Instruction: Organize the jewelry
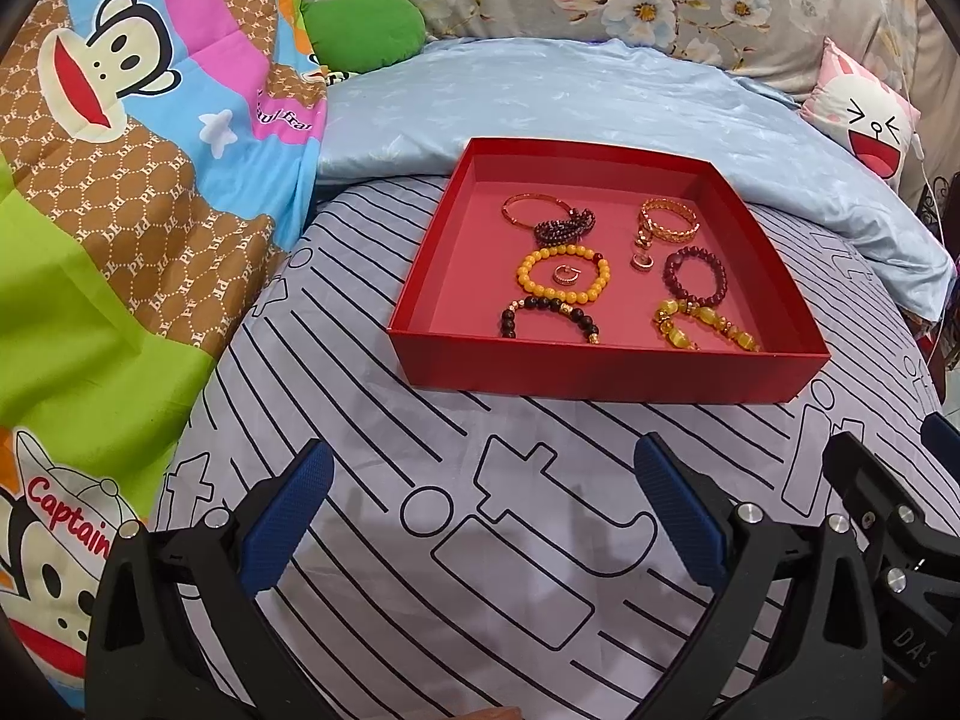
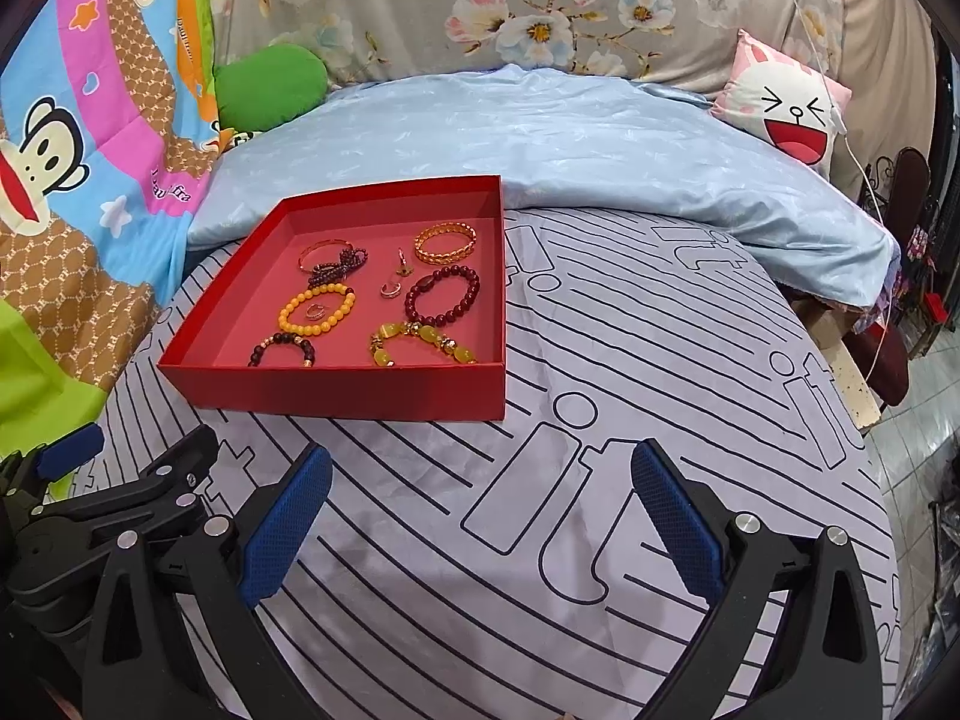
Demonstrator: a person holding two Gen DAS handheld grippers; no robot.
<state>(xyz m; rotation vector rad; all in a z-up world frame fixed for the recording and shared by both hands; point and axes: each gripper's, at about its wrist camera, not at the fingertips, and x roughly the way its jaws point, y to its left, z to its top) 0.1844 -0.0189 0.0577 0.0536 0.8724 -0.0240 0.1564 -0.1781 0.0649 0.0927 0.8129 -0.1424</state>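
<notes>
Left gripper (image 1: 483,510): blue-padded fingers spread wide, nothing between them, poised over the striped grey bedsheet (image 1: 540,630).
Right gripper (image 2: 480,510): also wide apart and empty; its tip shows right of the left fingers.
Tray: shallow red cardboard box (image 1: 606,369), ahead of the left fingers, ahead-left of the right.
Contents: yellow bead bracelet (image 1: 563,276) ringing a small ring (image 1: 564,273); dark maroon bead bracelet (image 1: 696,276); gold chain bangle (image 1: 669,221); thin gold bangle (image 1: 531,210); amber chunky bracelet (image 1: 705,324).
Handling: all probably light; beads round and slippery, likely on elastic; bangles rigid.
Hold: pinch across one strand or rim, not the whole loop.
Risk: small ring could slip out.
</notes>
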